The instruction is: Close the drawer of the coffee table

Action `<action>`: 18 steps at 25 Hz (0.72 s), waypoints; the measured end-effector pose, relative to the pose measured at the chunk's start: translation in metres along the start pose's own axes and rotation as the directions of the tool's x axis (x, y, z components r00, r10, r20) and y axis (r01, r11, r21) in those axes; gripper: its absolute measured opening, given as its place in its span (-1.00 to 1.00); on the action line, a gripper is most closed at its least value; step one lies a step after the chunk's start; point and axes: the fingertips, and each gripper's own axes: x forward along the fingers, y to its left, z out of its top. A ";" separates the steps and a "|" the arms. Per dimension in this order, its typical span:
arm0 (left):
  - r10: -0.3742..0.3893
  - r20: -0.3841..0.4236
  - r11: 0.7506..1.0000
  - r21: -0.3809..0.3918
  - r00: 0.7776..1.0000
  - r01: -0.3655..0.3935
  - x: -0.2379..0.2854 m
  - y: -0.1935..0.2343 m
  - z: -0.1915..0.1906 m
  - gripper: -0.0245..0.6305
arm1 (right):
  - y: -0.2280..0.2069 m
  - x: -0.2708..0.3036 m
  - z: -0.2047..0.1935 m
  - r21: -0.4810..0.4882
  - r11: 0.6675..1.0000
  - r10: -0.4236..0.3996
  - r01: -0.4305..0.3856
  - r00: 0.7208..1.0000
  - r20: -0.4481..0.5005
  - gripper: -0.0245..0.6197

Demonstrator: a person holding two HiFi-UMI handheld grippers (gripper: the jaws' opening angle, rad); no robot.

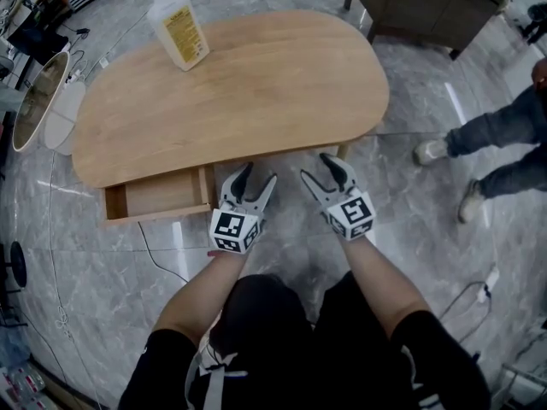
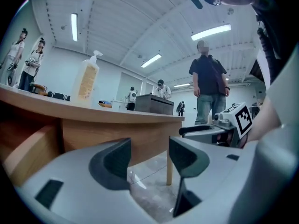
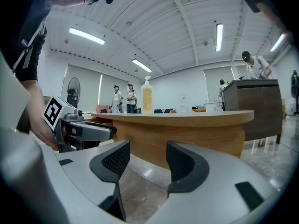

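Grey marble-look tiled floor (image 1: 427,246), glossy w/ light streaks. Dark brown wooden cabinet (image 1: 427,11) at far right, on short legs. White ribbed ceiling (image 3: 177,13) w/ long fluorescent strip lights (image 3: 86,35), lit. Pale walls (image 3: 182,85); black pedestal fan (image 3: 74,87) nr the wall.

The left forearm (image 1: 203,287) and right forearm (image 1: 378,273) stretch forward side by side. The left tongs (image 1: 258,176) and right tongs (image 1: 318,167) point ahead, near each other, jaws spread, holding nothing.
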 end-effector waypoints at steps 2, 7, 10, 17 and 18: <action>-0.016 0.012 1.000 0.021 1.000 0.015 -0.003 -0.006 0.004 -0.16 | 0.001 -0.005 0.005 -0.001 1.000 -0.004 0.004 1.000 0.017 -0.24; -0.004 0.057 0.999 0.033 0.998 0.002 -0.016 -0.008 0.014 -0.16 | 0.012 -0.020 0.024 0.009 1.000 0.003 -0.003 0.999 0.032 -0.24; -0.009 0.049 0.999 0.048 0.999 0.007 -0.027 -0.016 0.020 -0.16 | 0.018 -0.033 0.036 0.030 0.999 -0.011 0.009 0.999 0.040 -0.24; 0.028 -0.003 1.000 0.012 1.000 -0.027 -0.057 -0.025 0.030 -0.16 | 0.044 -0.075 0.066 0.093 0.996 -0.011 0.011 1.000 0.000 -0.24; 0.035 -0.008 0.999 -0.001 0.999 -0.035 -0.061 -0.027 0.032 -0.16 | 0.043 -0.081 0.069 0.101 0.995 -0.016 0.017 1.000 -0.006 -0.24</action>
